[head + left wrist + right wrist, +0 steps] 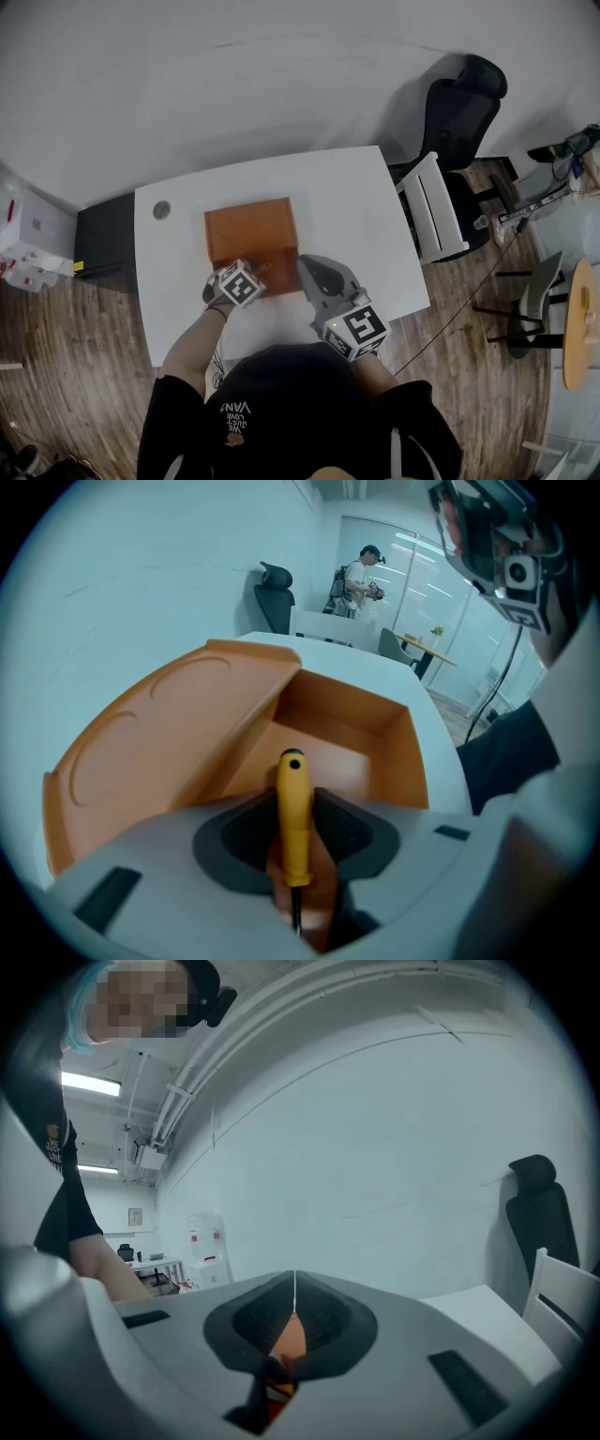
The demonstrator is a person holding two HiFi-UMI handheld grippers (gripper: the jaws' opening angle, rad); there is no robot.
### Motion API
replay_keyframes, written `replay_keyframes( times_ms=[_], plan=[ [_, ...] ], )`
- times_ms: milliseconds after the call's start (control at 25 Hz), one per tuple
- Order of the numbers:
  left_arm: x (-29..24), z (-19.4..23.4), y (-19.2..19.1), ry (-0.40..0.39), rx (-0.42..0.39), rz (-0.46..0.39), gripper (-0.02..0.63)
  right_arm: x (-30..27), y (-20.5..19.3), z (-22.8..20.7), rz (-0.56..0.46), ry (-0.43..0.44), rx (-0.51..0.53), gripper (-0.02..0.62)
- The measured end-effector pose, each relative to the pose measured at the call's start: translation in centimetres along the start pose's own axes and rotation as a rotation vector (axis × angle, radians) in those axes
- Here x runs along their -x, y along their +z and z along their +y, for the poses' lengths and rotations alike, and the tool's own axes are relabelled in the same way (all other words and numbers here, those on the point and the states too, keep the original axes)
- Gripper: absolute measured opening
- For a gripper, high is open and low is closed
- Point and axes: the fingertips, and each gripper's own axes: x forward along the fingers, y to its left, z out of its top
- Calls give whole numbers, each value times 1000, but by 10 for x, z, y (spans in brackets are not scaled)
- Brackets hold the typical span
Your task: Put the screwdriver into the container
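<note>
Orange container (251, 230) sits on the table (356, 216) in the head view, with the left gripper (258, 270) and right gripper (314, 272) at its near edge.

In the left gripper view, the jaws pinch the yellow screwdriver (294, 827), its handle over the open container, seemingly ready to drop in.

In the right gripper view, the jaws are pressed together and empty, aimed level at the wall, apparently idle.

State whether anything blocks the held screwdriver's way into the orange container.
Nothing visible does. The left gripper grips the screwdriver at the container's near edge. The lid stands open to one side, and the inside shows bare beyond the handle.
</note>
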Motion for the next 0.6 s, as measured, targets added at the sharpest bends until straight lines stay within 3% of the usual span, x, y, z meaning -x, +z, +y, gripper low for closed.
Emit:
replay_keyframes(
  times_ms=[600],
  plan=[
    [10,-5,9,-8,-16,-49,156,1,-1,5,0,10,2,12]
  ],
)
